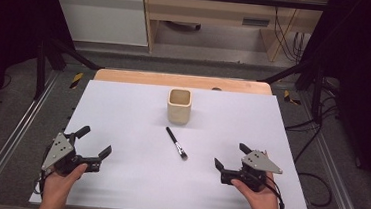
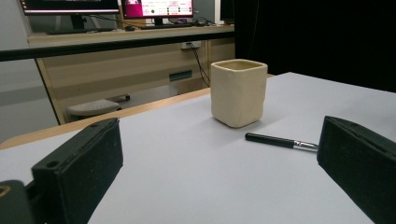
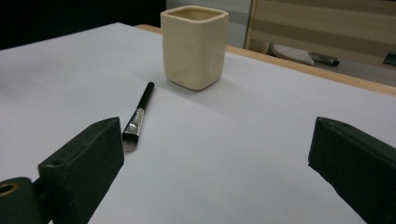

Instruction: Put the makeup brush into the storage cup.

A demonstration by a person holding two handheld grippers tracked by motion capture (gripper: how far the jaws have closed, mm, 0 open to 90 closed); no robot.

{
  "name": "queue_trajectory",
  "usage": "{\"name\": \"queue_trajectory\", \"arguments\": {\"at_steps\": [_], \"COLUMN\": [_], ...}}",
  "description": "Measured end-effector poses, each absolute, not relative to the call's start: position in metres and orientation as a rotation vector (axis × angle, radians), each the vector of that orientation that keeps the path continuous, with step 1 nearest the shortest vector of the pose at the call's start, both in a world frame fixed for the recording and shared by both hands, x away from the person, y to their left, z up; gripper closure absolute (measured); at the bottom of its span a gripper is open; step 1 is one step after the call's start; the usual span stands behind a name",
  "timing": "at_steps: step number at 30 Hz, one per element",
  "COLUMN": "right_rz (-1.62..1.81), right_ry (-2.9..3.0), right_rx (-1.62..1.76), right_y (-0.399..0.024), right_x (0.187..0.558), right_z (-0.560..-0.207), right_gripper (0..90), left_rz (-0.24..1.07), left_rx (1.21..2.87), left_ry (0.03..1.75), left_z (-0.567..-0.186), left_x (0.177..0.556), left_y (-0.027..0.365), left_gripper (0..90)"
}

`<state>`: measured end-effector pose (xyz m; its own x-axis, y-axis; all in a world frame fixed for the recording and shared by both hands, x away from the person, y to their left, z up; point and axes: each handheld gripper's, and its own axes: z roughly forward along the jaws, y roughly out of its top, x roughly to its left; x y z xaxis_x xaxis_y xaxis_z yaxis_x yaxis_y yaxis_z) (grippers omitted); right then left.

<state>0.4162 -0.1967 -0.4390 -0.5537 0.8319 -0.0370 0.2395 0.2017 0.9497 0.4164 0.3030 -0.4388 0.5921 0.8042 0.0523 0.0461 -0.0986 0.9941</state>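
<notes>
Two hands enter at the bottom of the high view, each holding a gripper over the near part of the desk [image 1: 131, 190]. At lower left the left gripper [image 1: 94, 141] has its fingers spread wide with nothing between them; at lower right the right gripper [image 1: 230, 156] is spread just as wide and equally empty. Each carries a grey three-cornered plate on top, and a dark cable trails from each.

A white sheet covers nearly the whole desk, leaving a strip of pale wood bare along the far edge. Near the middle of the frame lies a small black-handled brush [image 1: 176, 143], slanted, its metal ferrule and bristles pointing toward the lower right. Just beyond its handle end, apart from it, stands a cream square-mouthed cup [image 1: 179, 106], upright. In the left gripper view the cup [image 2: 238, 92] sits centre frame with the brush [image 2: 280, 141] at its lower right; in the right gripper view the brush [image 3: 138, 117] lies below and left of the cup [image 3: 194, 45].

Around the desk run metal frame rails and grey floor, with black-and-yellow tape at the far corners. Beyond stand a light wooden bench, a white panel and hanging cables; monitors glow at upper left of the left gripper view.
</notes>
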Motion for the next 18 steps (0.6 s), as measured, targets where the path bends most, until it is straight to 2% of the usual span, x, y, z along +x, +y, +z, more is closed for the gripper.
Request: {"name": "queue_trajectory", "arguments": {"at_steps": [18], "right_rz": [1.168], "right_ry": [2.170], "right_rx": [1.035], "right_y": [-0.149], "right_x": [0.470], "right_z": [-0.426], "right_gripper": [5.2], "left_rz": [0.753], "left_rx": [1.579], "left_ry": [0.737], "left_z": [-0.440], "left_x": [0.416], "left_y": [0.305], "left_gripper": [0.0]}}
